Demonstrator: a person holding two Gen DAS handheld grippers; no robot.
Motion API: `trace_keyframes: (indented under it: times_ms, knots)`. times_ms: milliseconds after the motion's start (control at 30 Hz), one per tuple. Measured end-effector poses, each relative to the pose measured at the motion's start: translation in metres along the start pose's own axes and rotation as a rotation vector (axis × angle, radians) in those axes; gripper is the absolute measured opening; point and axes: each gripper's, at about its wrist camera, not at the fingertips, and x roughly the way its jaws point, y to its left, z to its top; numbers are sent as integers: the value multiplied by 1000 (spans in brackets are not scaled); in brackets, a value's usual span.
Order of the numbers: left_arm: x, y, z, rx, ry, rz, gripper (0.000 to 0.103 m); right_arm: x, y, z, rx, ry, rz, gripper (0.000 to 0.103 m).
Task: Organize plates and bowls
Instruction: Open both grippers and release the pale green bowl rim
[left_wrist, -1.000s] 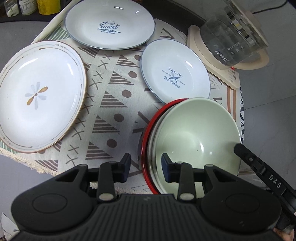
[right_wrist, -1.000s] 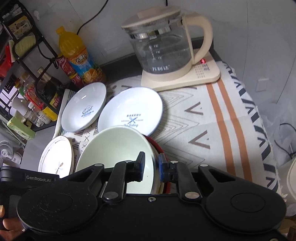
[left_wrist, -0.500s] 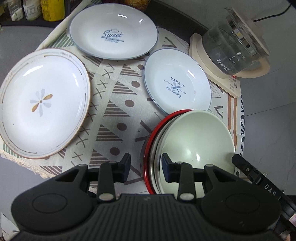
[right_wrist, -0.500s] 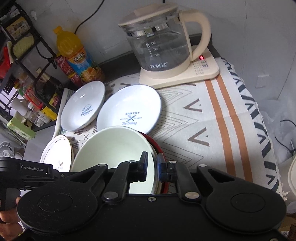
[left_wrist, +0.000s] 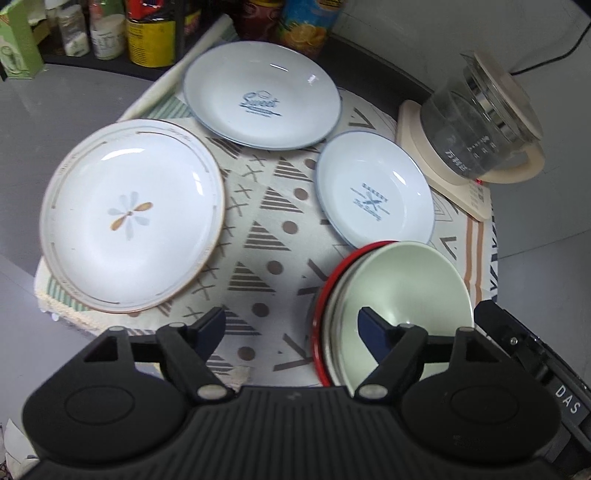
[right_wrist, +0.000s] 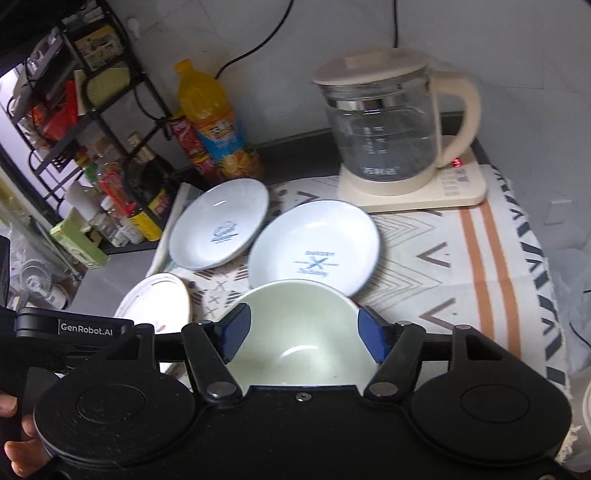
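Note:
A pale green bowl (left_wrist: 406, 288) sits nested in a stack with a red-rimmed bowl (left_wrist: 321, 314) on the patterned cloth. It shows in the right wrist view (right_wrist: 295, 332) too. My left gripper (left_wrist: 291, 328) is open above the stack's left rim. My right gripper (right_wrist: 303, 332) is open over the green bowl, holding nothing. Three plates lie on the cloth: a flower plate (left_wrist: 133, 218), a "Sweet" plate (left_wrist: 262, 96) and a "Bakery" plate (left_wrist: 373, 195).
A glass kettle (right_wrist: 388, 129) stands on its cream base (right_wrist: 454, 184) at the back right. An orange juice bottle (right_wrist: 214, 122) and a black wire rack (right_wrist: 74, 110) with jars stand at the back left. The cloth's edge (left_wrist: 74, 317) hangs at the near left.
Both grippers have opened wide; the right one let go of the green bowl's rim. Both have pulled back and up, so the plates look farther away.

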Motion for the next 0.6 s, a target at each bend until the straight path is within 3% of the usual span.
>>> trace_keyframes:
  times_ms: [400, 600]
  knots:
    - [-18, 46, 2, -86, -62, 41, 82, 20, 38, 4, -65, 20, 49, 91]
    - [-20, 75, 17, -120, -72, 42, 82, 30, 58, 11, -68, 24, 52, 92]
